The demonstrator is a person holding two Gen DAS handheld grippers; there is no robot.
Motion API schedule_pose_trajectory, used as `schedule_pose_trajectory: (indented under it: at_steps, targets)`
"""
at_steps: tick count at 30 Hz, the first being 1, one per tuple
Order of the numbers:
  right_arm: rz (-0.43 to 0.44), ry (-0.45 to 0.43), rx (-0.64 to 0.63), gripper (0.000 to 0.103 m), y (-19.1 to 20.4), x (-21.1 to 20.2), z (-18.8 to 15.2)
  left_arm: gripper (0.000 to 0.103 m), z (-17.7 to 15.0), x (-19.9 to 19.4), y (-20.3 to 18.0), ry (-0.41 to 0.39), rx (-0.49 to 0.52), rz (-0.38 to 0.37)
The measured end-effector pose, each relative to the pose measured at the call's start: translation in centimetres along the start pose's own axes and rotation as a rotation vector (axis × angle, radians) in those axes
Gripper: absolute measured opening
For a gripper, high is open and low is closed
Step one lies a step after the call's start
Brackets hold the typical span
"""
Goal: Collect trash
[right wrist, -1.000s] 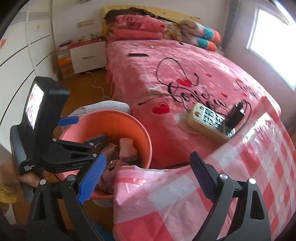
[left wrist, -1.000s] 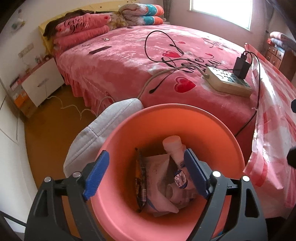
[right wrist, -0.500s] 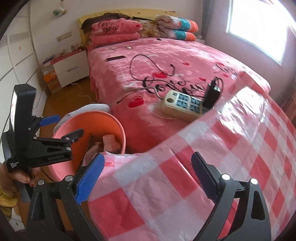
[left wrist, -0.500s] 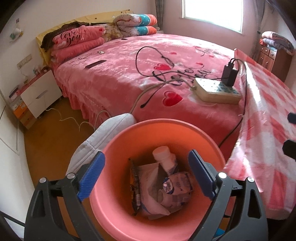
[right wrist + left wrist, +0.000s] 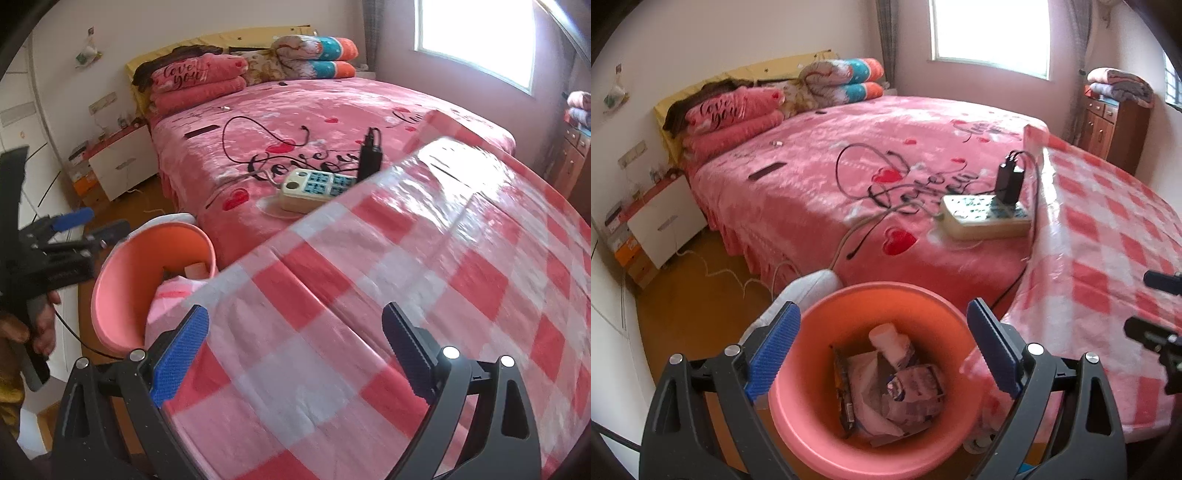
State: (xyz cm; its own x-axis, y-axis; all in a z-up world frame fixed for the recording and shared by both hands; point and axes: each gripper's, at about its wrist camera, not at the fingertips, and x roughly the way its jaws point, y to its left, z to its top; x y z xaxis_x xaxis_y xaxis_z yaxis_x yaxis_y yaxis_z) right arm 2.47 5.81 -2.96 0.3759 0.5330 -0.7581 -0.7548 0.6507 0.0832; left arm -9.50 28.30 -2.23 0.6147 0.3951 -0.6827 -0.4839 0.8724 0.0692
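Hovering over the bin (image 5: pixel 875 369), the left gripper (image 5: pixel 882 347) has its jaws spread wide with nothing between the pads; wrappers (image 5: pixel 886 387) and a small bottle (image 5: pixel 888 341) already lie at the bin's bottom. The right gripper (image 5: pixel 295 354) hangs over the checked cloth (image 5: pixel 424 277), equally wide and empty. No loose trash shows on cloth or bed (image 5: pixel 295 122), so the search could stall. The power strip (image 5: pixel 986 218) and its cables sit near on the bed; a careless sweep might snag them, and the cloth's corner droops beside the bin rim, where it could catch a finger.
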Motion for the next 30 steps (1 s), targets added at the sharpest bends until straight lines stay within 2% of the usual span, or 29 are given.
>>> schedule_pose_trajectory:
  at_steps: [11,15,23,30]
  targets:
    - [-0.037,-0.051,0.111,0.094,-4.2,-2.9,-2.7,0.094,1.7,-3.4,-4.0,-0.061,0.072,-0.054]
    - [-0.052,-0.078,0.149,0.094,-5.6,-4.1,-3.4,0.095,2.0,-4.5,-6.6,-0.091,0.137,-0.042]
    - [-0.089,-0.138,0.215,0.094,-8.6,-6.7,-4.4,0.095,2.4,-6.0,-11.5,-0.102,0.199,-0.139]
    - [-0.155,-0.199,0.289,0.094,-11.9,-9.4,-5.6,0.096,2.7,-7.3,-15.9,-0.125,0.256,-0.187]
